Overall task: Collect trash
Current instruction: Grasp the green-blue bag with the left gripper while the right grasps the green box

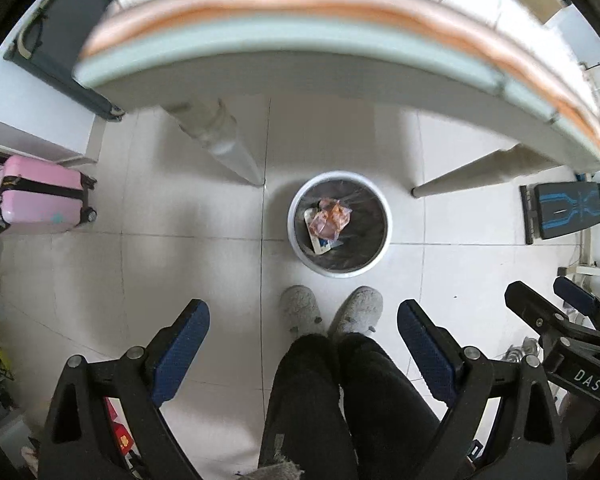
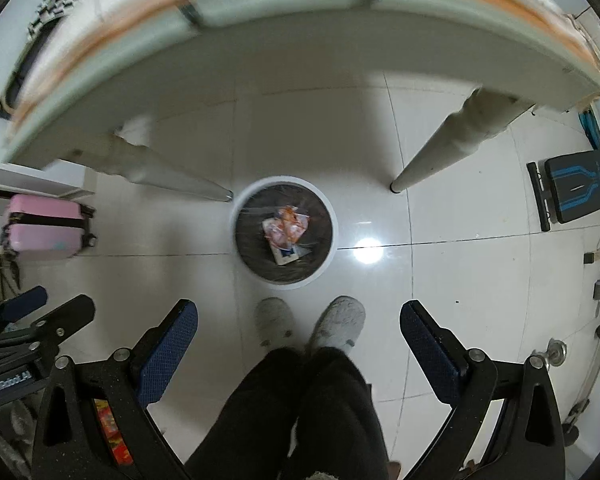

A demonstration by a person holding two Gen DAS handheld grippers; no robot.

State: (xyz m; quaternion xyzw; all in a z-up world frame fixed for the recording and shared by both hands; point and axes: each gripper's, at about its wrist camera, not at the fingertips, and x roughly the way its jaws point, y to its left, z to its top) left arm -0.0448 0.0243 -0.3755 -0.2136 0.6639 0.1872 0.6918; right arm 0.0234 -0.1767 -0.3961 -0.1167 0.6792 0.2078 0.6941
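Left gripper (image 1: 303, 344): I see its blue pads spread wide, nothing between them, pointing straight down at the floor.
Right gripper (image 2: 299, 340): jaws apart as well, empty; it also shows at the right edge of the left wrist view.
Below the tongs: the person's dark trouser legs and grey slippers (image 1: 332, 310), standing just beside the bin.
Trash bin (image 1: 300, 196): round, white-rimmed, dark liner, on the tiled floor near the table's legs.
Trash (image 1: 328, 222): an orange-pink wrapper and a card-like piece lie inside the bin.
Table (image 1: 300, 80): its edge looms close, blurred, above the bin.
Step in hand: I judge a drop is done; both tongs are free.
Next move: I'd look to the tabletop for remaining litter and approach with jaws open; none is visible from here.
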